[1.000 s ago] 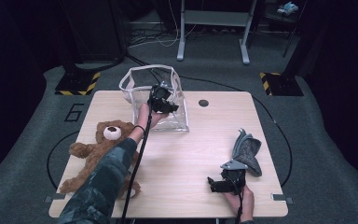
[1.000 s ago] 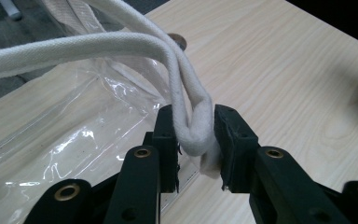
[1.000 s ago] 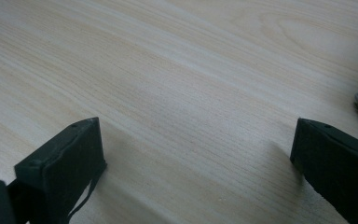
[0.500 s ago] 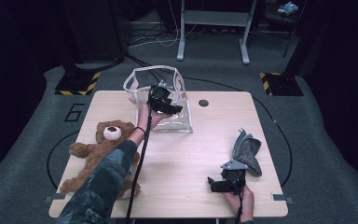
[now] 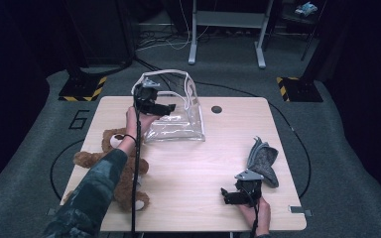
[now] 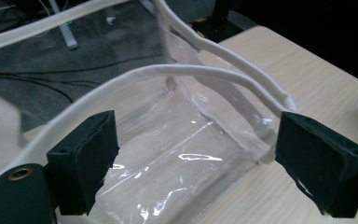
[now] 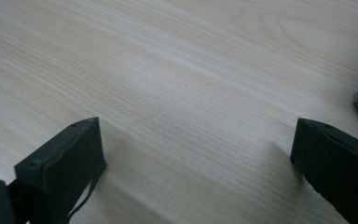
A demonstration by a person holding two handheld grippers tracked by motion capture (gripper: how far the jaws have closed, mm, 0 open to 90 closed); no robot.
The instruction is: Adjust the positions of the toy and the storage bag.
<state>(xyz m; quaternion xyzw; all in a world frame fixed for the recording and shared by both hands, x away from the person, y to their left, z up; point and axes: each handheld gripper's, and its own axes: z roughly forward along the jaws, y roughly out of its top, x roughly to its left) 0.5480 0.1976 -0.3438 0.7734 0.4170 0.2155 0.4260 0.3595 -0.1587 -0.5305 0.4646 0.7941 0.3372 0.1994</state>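
So right now I'm hovering the left tool (image 5: 167, 107) over the clear bag (image 5: 178, 124), which is sitting near the far edge of the table (image 5: 198, 168), a bit left of the middle. The jaws have just been opening and they're standing wide apart now; in the left gripper view the bag's white handle strap (image 6: 191, 74) is arching across just beyond the pads (image 6: 86, 158), but nothing is pinched between them. The bag is standing open with its mouth up and I'm not seeing anything inside it, so my read is that the bag-prep part is about done and the actual packing is all still ahead. The teddy bear (image 5: 111, 163) is lying by the table's left edge, partly under the person's sleeve (image 5: 94, 193), and the grey cloth thing (image 5: 262, 161) is lying near the right edge, both outside the bag. The right tool (image 5: 226, 194) is resting low by the near edge toward the right corner, jaws apart and gripping nothing, just looking along bare wood in the right gripper view. I'm guessing the bear is going in next, since it's closest to the left hand (image 5: 138, 121).
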